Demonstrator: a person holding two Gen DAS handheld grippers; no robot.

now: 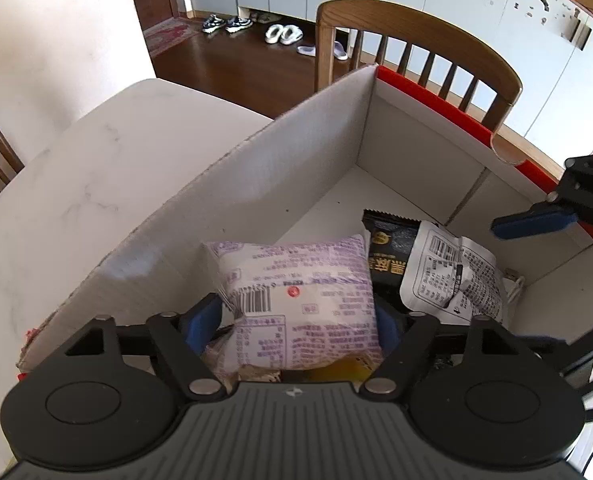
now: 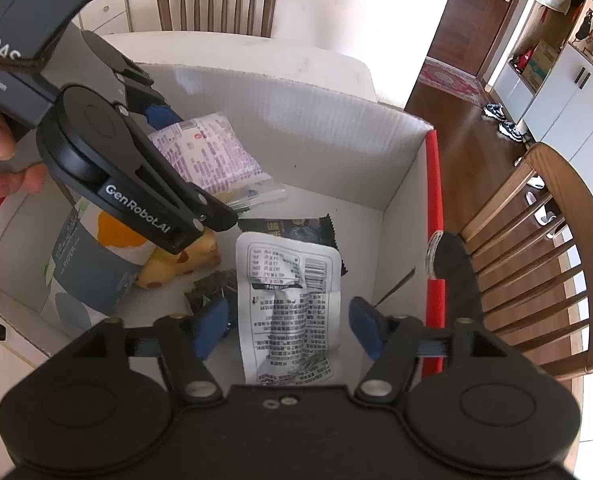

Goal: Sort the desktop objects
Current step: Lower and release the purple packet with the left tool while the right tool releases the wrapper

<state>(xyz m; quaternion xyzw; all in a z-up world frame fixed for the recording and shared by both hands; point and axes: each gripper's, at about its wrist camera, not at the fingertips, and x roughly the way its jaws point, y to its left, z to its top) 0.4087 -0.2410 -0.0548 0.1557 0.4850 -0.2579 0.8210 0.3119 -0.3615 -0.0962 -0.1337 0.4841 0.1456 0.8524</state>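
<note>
Box (image 2: 400,184): far floor bare, passable from above; near half blocked by purple-print packet (image 1: 300,300), white sachet (image 2: 292,304), paper cup (image 2: 92,264).

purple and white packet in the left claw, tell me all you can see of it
The purple and white packet is a puffy, glossy pillow pack printed with purple text, a barcode and a small red mark. The left claw has a blue pad on each of its sides, low inside the white cardboard box. It overlaps the black packet beside it.
</note>
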